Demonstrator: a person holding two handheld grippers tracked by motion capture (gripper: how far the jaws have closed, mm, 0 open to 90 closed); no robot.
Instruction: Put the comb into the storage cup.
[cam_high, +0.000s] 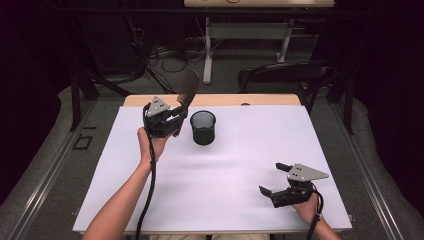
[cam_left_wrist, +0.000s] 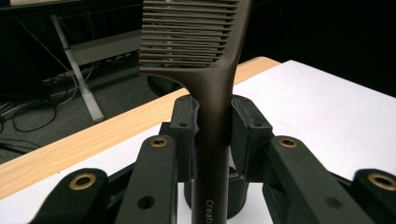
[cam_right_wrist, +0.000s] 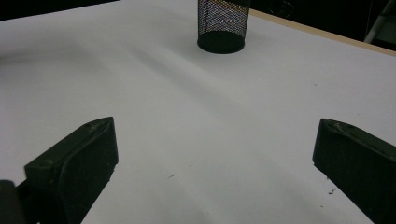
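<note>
My left gripper (cam_high: 178, 116) is shut on the handle of a dark brown comb (cam_high: 188, 89), which stands nearly upright with its teeth at the top. In the left gripper view the comb (cam_left_wrist: 205, 51) rises between both pads, its handle clamped (cam_left_wrist: 213, 154). A black mesh cup (cam_high: 203, 127) stands on the white table just right of that gripper; the comb's lower end is beside its rim. The right gripper (cam_high: 275, 178) rests low near the front right of the table, jaws wide open and empty. From the right gripper view the mesh cup (cam_right_wrist: 222, 25) stands far ahead.
A white sheet (cam_high: 235, 170) covers the table, with a wooden edge (cam_high: 215, 100) at the back. Beyond the table stand a dark chair (cam_high: 287, 75), a desk frame (cam_high: 245, 32) and loose cables (cam_high: 165, 55) on the floor.
</note>
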